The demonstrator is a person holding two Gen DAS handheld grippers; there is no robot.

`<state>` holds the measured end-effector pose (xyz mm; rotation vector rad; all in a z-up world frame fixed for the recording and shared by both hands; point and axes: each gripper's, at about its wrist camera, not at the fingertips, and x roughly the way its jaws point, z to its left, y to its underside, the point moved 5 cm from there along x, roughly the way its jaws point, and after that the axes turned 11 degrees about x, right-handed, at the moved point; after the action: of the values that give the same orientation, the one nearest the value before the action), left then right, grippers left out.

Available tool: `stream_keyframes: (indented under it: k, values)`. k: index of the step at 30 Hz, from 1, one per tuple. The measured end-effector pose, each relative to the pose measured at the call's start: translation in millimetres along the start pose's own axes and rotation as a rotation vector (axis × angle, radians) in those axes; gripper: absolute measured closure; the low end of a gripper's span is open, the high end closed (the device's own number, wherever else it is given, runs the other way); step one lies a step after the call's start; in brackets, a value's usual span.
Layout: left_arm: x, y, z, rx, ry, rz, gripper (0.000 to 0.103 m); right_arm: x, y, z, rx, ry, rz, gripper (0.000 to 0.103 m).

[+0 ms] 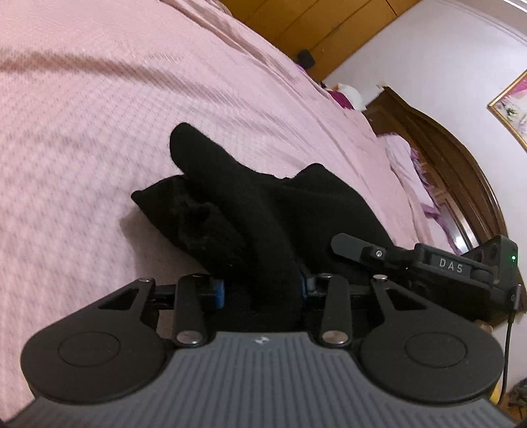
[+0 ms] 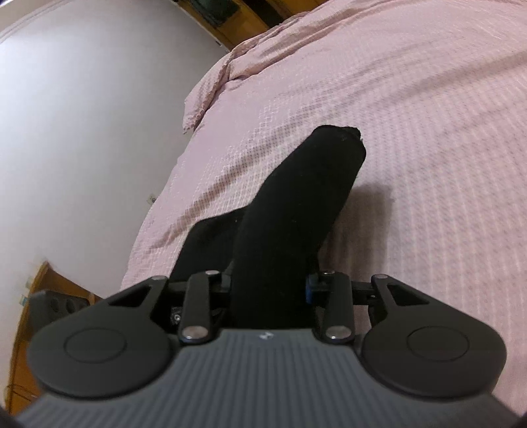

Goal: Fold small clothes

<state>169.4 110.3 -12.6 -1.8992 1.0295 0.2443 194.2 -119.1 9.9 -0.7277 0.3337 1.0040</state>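
Note:
A small black garment point(image 1: 237, 204), sock-like, is lifted off the pink bedspread point(image 1: 98, 131). My left gripper point(image 1: 262, 286) is shut on one bunched end of it, the cloth filling the gap between the blue pads. Its free parts hang forward and touch the bed. To the right, a finger point(image 1: 355, 248) of my right gripper reaches into the same cloth. In the right wrist view, my right gripper point(image 2: 268, 283) is shut on the black garment point(image 2: 296, 204), which stretches forward to an open cuff point(image 2: 342, 138) above the bedspread point(image 2: 428, 131).
A dark wooden headboard point(image 1: 461, 171) and lilac pillows point(image 1: 405, 158) lie at the far right. A framed picture point(image 1: 510, 102) hangs on the wall, with a wooden wardrobe point(image 1: 313, 26) behind. In the right wrist view the bed's edge point(image 2: 158, 204) drops off to the left beside a white wall point(image 2: 82, 115).

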Motion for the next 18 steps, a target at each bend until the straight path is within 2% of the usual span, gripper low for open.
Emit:
stream_keyframes:
  k: [4,8,12,13,15,18]
  values:
    - [-8,37,-35,0.032,0.018,0.038,0.060,-40,21,-14,0.010,0.019,-0.006,0.066]
    - [-5,70,-57,0.111,-0.042,0.068,0.060,-64,42,-36,-0.014,0.075,-0.049,0.066]
    - [2,92,-51,0.104,-0.118,0.084,0.058,-57,60,-70,-0.026,0.164,-0.057,0.065]
    - [3,95,-51,0.118,-0.139,0.084,0.053,-53,64,-77,-0.033,0.176,-0.061,0.062]
    - [6,101,-51,0.134,-0.177,0.082,0.046,-45,69,-87,-0.048,0.186,-0.085,0.057]
    - [5,108,-62,0.157,-0.215,0.069,0.045,-44,75,-85,-0.069,0.186,-0.122,0.054]
